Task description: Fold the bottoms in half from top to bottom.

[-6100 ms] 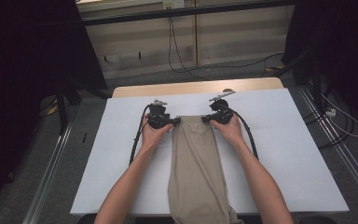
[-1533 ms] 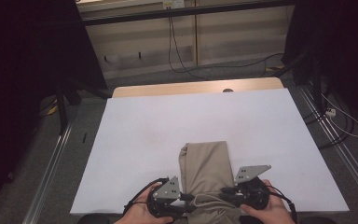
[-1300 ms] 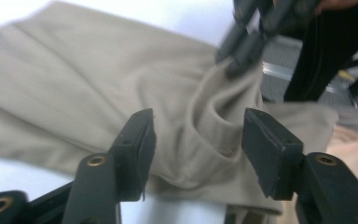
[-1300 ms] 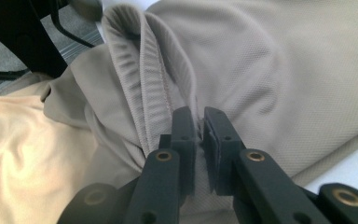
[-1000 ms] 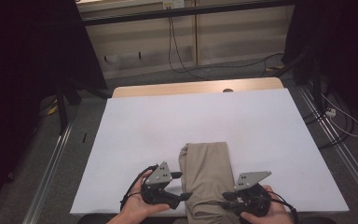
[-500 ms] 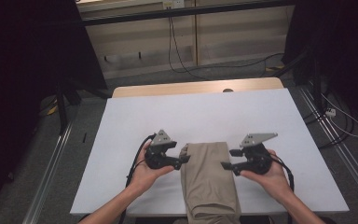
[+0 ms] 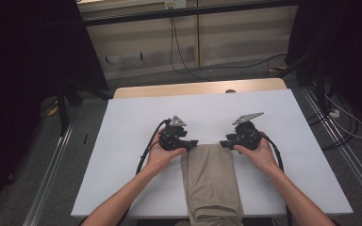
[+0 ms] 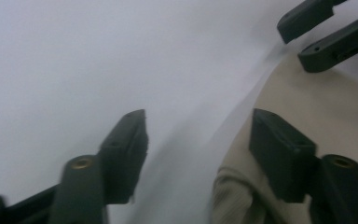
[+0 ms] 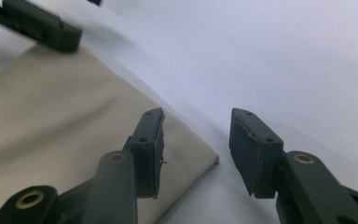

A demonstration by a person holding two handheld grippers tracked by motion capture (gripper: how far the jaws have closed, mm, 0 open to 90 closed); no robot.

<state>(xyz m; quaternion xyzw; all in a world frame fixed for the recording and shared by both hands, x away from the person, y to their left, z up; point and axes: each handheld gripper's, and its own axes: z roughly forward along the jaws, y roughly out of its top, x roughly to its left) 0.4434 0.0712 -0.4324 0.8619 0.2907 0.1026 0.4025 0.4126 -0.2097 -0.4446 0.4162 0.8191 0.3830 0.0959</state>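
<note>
Folded beige trousers [image 7: 211,181] lie on the white counter [image 7: 122,155]; left tongs [image 7: 194,142] and right tongs [image 7: 222,143], spread but just closing, straddle the far corners, unpinched.

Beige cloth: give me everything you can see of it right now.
The beige cloth looks like soft woven fabric, folded into a long narrow strip with smooth layers. It lies flat on the white table, its far edge near mid-table and its near end hanging past the table's near edge. The left gripper and right gripper flank its far corners, fingers open over the corners, not clamped on it.
</note>
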